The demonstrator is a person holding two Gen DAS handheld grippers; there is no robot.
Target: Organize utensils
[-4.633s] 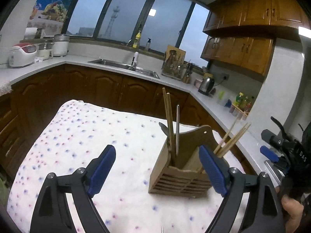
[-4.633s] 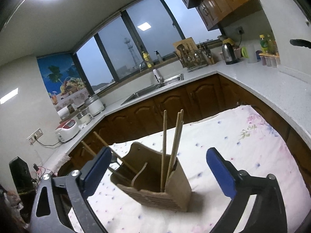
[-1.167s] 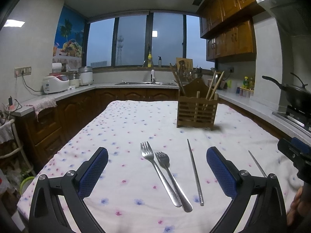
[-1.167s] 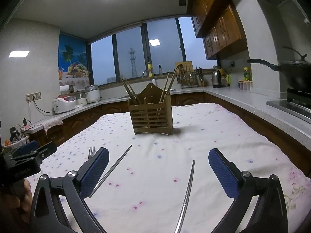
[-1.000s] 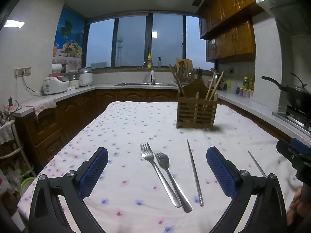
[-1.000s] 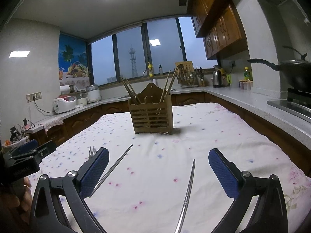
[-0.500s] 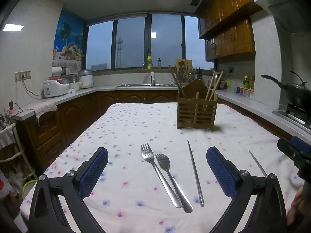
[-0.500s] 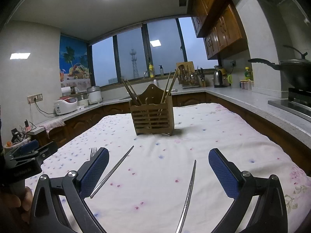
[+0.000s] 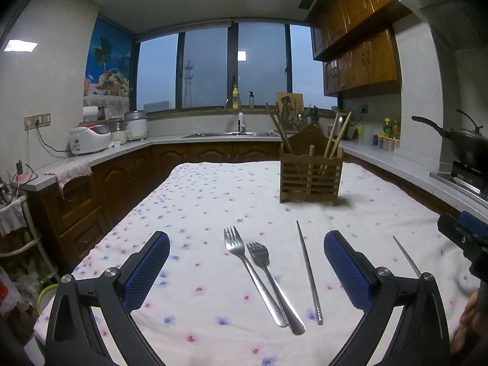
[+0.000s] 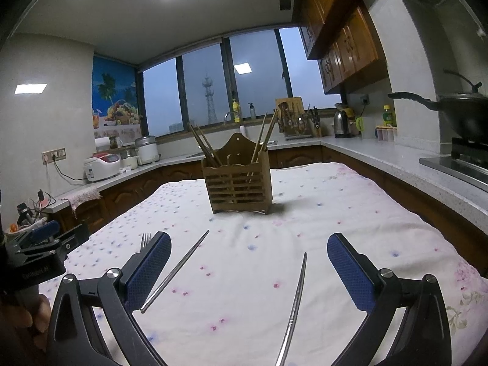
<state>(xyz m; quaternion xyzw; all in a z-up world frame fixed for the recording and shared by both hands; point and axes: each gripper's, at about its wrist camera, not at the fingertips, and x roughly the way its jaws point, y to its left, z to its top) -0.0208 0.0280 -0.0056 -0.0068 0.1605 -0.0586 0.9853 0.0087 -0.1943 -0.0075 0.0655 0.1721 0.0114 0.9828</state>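
Slatted wooden utensil holder [image 9: 309, 177] standing upright on the far part of the counter [image 9: 195, 201], which is draped in white cloth dotted with small pink and blue flowers. Boxy, with a peaked back panel; wooden chopsticks [image 9: 335, 134] leaning outward from its compartments on both sides.

Nearer than the holder, flat on the cloth: two shiny steel forks [image 9: 259, 274], side by side and touching at the handles, tines toward the holder, long axes running away from it and slanting slightly right at the handle ends. Just right of the forks, one slim metal chopstick [image 9: 308, 274], thin tip toward the holder. Farther right, well apart, a second metal chopstick [image 10: 294, 305], also tip toward the holder.

Left hand-held gripper [image 9: 247, 270]: black frame, blue textured pads [image 9: 146, 271] spread wide, empty, hovering over the forks on the near side of the holder. Right hand-held gripper [image 10: 248, 270]: same build, spread wide, empty, with the second chopstick lying between its fingers.
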